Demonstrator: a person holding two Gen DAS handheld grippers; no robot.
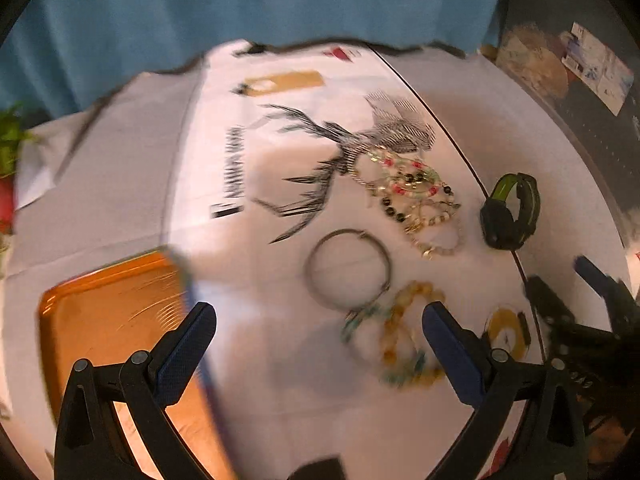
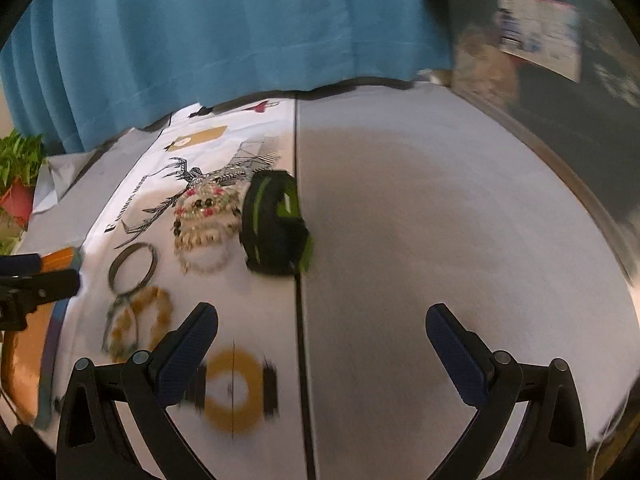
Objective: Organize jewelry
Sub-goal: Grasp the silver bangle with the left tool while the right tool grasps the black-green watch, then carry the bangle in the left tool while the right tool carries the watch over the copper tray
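The left claw (image 1: 318, 330) hangs released above the desk (image 1: 120, 208), its blue-padded fingers spread wide with nothing between them; under it lies a blurred amber and turquoise bead bracelet (image 1: 404, 340). Touching the far side of that bracelet is a plain metal bangle (image 1: 347, 267), and beyond the bangle a tangled heap of bead necklaces (image 1: 412, 196) rests on the tail of a fish drawing printed on the white cloth. A black and green watch (image 1: 512, 210) stands on its side just right of the heap, on the dark seam in the covering. An orange tray (image 1: 108, 320) sits at the near left, its corner under the left finger. The right claw (image 2: 322, 340) is also released and grips nothing, hovering over bare grey cloth right of the seam, with the watch (image 2: 276, 226) ahead and to its left.
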